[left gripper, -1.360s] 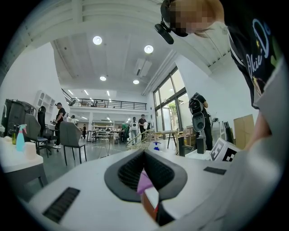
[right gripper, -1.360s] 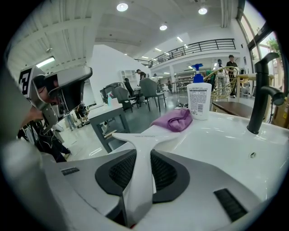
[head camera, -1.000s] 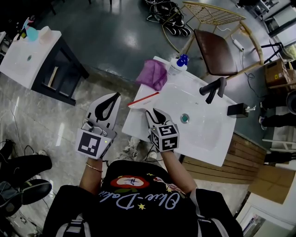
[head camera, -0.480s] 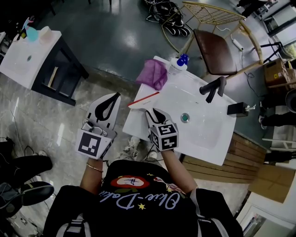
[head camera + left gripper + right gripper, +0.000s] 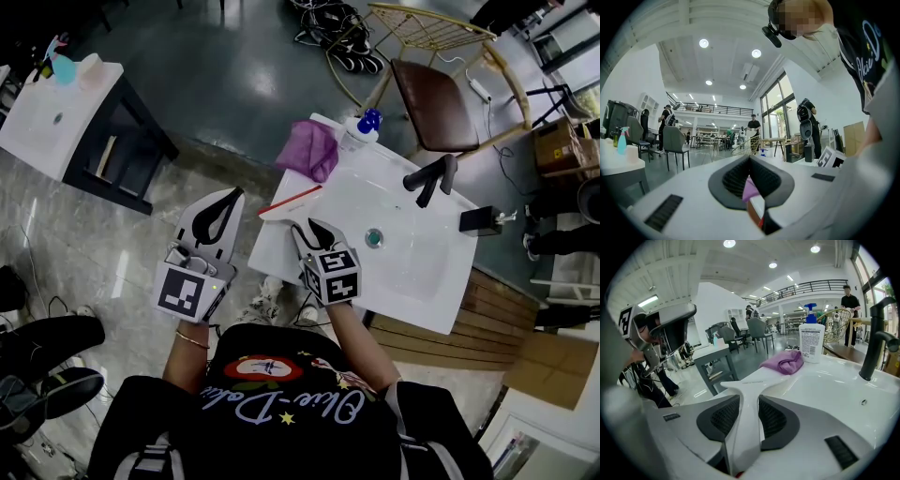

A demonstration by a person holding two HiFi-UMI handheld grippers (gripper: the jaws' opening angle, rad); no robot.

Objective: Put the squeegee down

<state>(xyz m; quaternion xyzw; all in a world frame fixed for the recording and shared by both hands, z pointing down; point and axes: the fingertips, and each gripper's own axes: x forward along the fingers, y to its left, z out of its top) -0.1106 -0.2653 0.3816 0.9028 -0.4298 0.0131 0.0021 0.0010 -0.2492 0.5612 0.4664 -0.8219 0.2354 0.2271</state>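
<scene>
The squeegee [image 5: 292, 199], white with a red blade edge, lies on the left rim of the white sink [image 5: 412, 281]. Its handle [image 5: 751, 380] runs back between the jaws of my right gripper [image 5: 307, 228], which have just been opening. The pads stand close on either side of the handle without pressing on it, so the gripper is open. My left gripper [image 5: 234, 195] hangs over the floor left of the sink, level, shut with nothing in it [image 5: 750, 159].
A purple cloth [image 5: 311, 150] and a soap bottle [image 5: 364, 127] sit at the sink's far corner. A black faucet [image 5: 431, 178] stands at the back, and the drain [image 5: 374, 239] is in the basin. A chair [image 5: 441, 94] is beyond, and a white table [image 5: 56, 108] is far left.
The right gripper's jaws stand slightly wider round the squeegee handle. Neither hand has moved and the squeegee stays on the rim.
</scene>
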